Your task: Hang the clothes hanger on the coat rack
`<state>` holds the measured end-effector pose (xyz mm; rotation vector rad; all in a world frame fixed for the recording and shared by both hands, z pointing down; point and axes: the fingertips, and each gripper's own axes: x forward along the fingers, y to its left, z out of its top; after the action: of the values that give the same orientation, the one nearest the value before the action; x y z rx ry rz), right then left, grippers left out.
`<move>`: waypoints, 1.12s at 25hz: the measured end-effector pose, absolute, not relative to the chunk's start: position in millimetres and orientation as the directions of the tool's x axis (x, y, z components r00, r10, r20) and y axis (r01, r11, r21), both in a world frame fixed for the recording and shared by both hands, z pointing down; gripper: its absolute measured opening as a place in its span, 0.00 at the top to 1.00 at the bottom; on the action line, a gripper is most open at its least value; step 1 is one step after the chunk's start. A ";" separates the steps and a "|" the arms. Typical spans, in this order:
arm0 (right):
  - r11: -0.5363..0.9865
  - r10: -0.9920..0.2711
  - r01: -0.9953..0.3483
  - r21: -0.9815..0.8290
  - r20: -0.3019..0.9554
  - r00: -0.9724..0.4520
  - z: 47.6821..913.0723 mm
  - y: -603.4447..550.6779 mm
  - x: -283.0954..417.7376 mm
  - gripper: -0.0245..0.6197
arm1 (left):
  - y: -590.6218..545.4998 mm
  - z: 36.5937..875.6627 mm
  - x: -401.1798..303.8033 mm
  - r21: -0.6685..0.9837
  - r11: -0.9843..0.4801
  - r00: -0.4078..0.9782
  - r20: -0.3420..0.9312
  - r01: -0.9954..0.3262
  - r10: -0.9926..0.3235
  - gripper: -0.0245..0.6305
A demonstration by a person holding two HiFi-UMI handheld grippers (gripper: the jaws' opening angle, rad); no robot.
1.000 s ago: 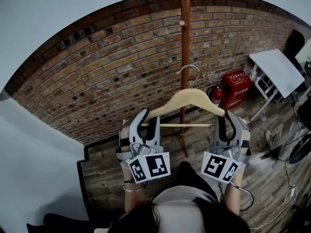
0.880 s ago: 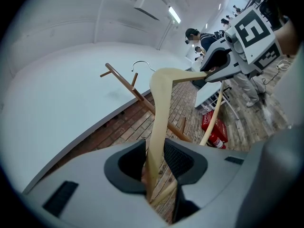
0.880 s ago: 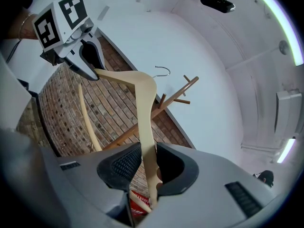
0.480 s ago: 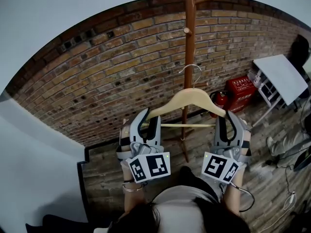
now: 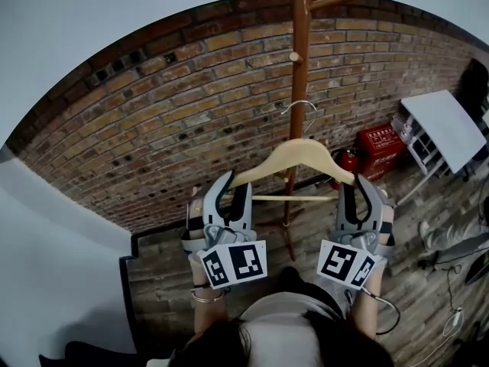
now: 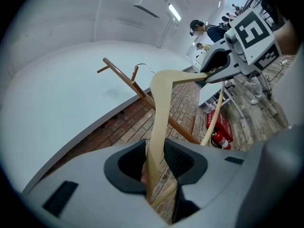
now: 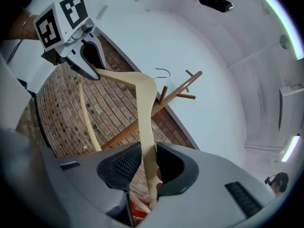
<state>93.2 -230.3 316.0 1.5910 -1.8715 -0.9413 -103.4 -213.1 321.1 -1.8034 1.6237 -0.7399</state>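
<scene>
Pale wood clothes hanger (image 5: 294, 153) with a thin crossbar and a metal hook (image 5: 302, 107), held level before the coat rack (image 5: 300, 60) at 12 o'clock. Your left gripper (image 5: 228, 183) is clenched on its 9 o'clock end. Your right gripper (image 5: 357, 185) is clenched on its 3 o'clock end.

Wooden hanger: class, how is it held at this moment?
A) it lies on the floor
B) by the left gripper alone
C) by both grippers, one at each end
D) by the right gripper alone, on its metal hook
C: the left gripper clamps one end of the wooden hanger and the right gripper clamps the other.
</scene>
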 end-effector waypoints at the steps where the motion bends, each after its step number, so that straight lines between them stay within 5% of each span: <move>1: 0.075 -0.980 -0.631 0.772 -0.059 -0.189 315.7 -233.5 93.1 0.78 | -216.0 320.6 -103.5 -0.745 -0.074 0.097 0.012 -0.663 -0.995 0.78; 28: 0.082 -0.975 -0.635 0.768 -0.070 -0.211 297.2 -306.8 83.2 0.78 | -284.8 301.5 -112.7 -0.743 -0.055 0.083 -0.001 -0.668 -0.997 0.78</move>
<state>83.2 -306.8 297.2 1.5839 -1.8989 -0.9595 -112.7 -284.8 301.5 -1.7849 1.6437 -0.7302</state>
